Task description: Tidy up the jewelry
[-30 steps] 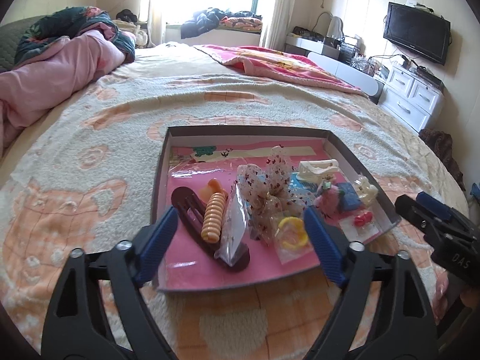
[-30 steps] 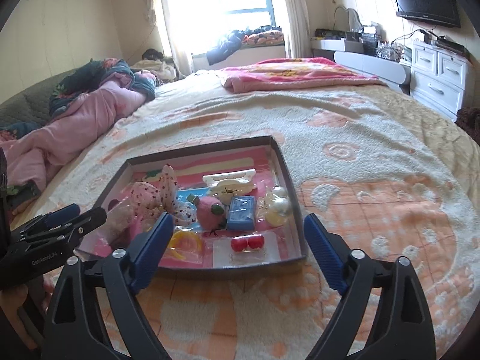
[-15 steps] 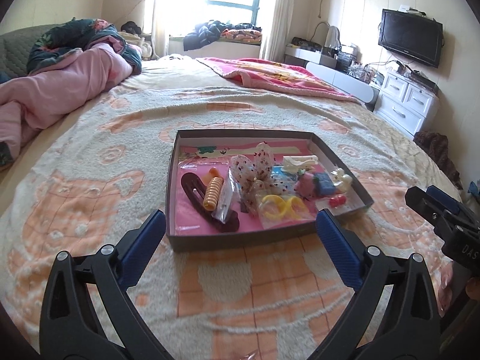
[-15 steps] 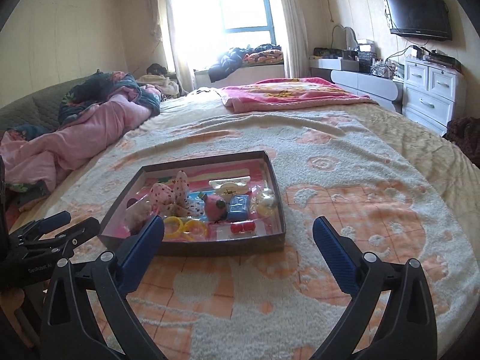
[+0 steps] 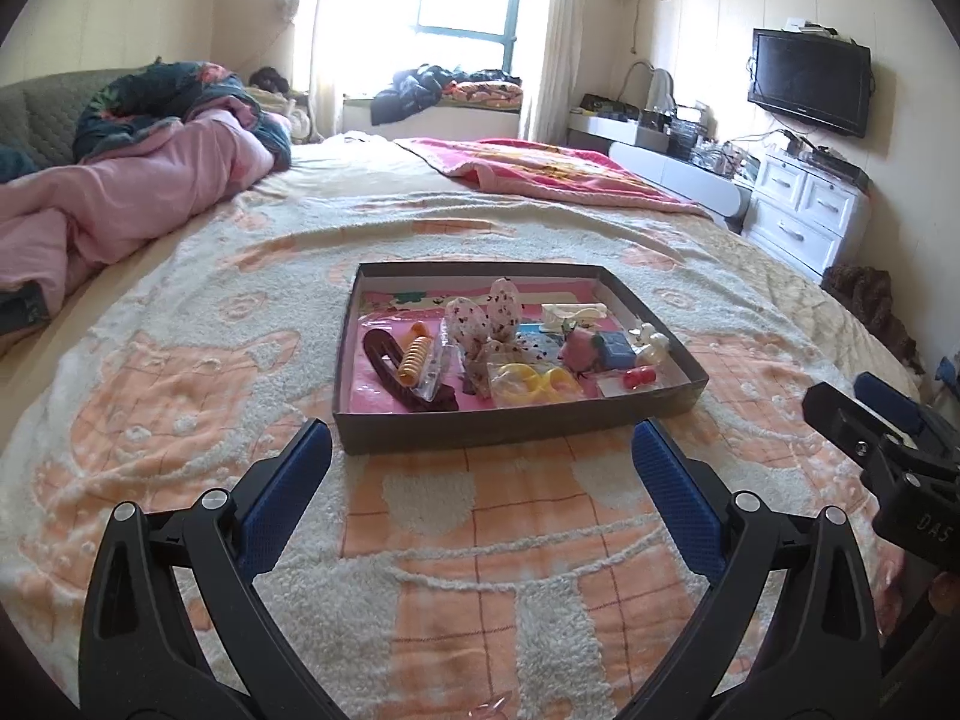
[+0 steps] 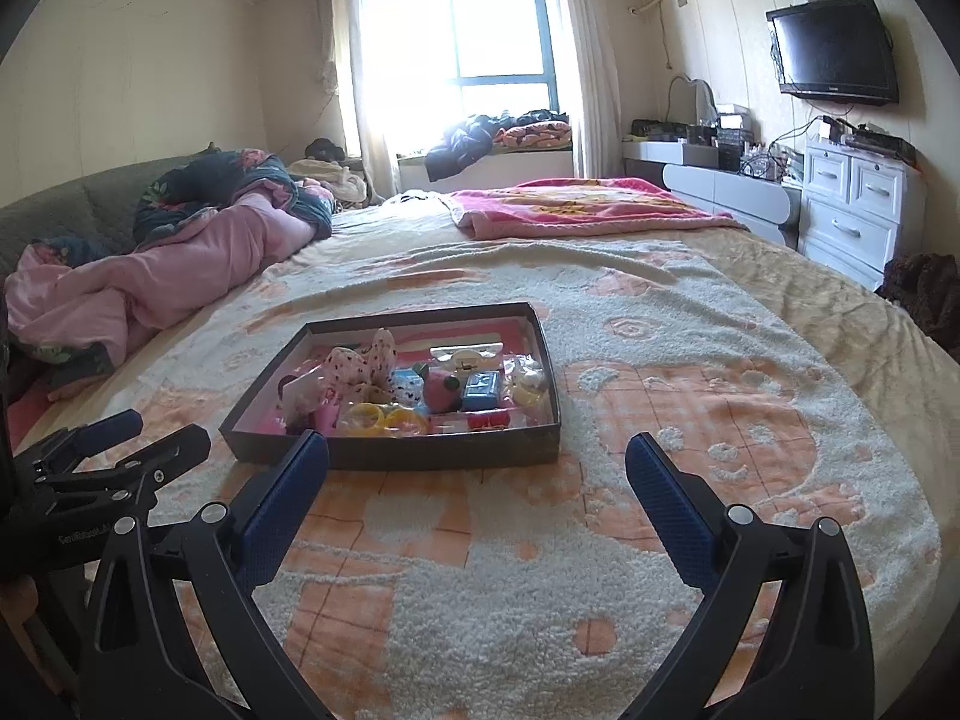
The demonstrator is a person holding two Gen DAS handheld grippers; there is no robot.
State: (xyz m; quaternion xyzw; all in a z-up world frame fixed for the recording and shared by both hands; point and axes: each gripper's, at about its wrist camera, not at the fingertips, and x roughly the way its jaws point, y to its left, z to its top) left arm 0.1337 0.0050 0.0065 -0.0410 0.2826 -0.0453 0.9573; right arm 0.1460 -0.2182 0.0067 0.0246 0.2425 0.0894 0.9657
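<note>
My left claw [image 5: 480,456] is spread wide with nothing between its blue pads, hovering over the peach-and-cream blanket [image 5: 456,552] on the bed. My right claw [image 6: 477,471] is spread just as wide and empty, beside the left one. Ahead of both, apart from the pads, sits the shallow dark tray [image 5: 510,426] on the blanket. Inside it on the pink lining lie a dark brown hair clip [image 5: 390,363], a coiled orange tie [image 5: 416,357], a spotted fabric bow [image 5: 486,315], yellow rings [image 5: 534,381], a blue box [image 5: 615,351] and red beads [image 5: 637,377].
</note>
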